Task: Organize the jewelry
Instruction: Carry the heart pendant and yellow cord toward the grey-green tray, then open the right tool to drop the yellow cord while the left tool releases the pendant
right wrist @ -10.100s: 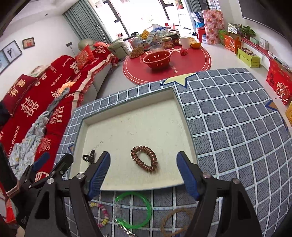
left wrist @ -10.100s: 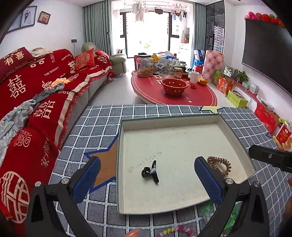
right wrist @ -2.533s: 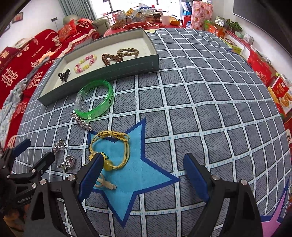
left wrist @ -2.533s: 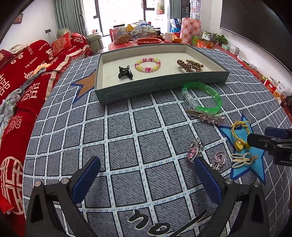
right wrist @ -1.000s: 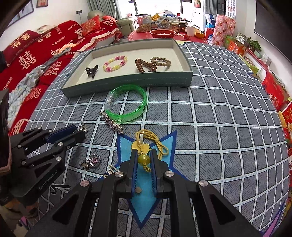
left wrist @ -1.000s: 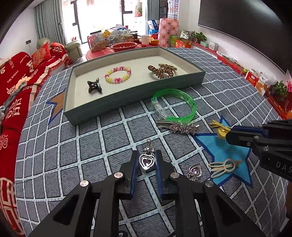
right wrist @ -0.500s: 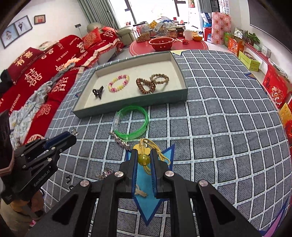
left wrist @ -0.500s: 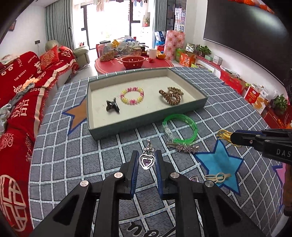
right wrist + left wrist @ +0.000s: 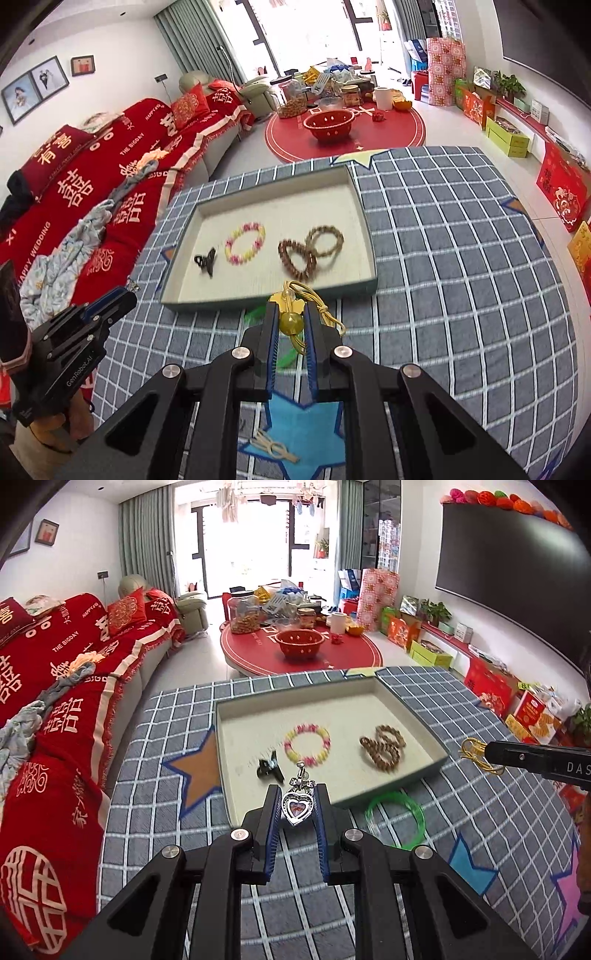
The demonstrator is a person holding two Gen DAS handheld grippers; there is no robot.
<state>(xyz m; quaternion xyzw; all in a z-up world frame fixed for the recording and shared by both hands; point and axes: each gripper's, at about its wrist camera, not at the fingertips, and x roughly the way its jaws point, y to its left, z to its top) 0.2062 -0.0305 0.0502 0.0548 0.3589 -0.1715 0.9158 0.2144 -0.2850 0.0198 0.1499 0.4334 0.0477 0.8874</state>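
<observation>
A lived-in home living room. Left of the jaws runs a long sofa [image 9: 74, 686] in red covers printed with wedding characters, cushions [image 9: 125, 613] and crumpled clothes [image 9: 22, 720] on it. Straight ahead, beyond the bench [image 9: 166, 812] with its checked cloth, a low round red table [image 9: 301, 653] is crowded with jars, a red colander [image 9: 300, 642] and snacks. Behind it, tall curtains [image 9: 147, 542] flank a bright balcony door with laundry [image 9: 273, 494] hanging above. To the right, a big dark TV [image 9: 506, 576] hangs on the wall over a shelf of gift boxes [image 9: 487, 685] and potted plants [image 9: 434, 611]. Framed photos [image 9: 35, 86] hang on the left wall.
</observation>
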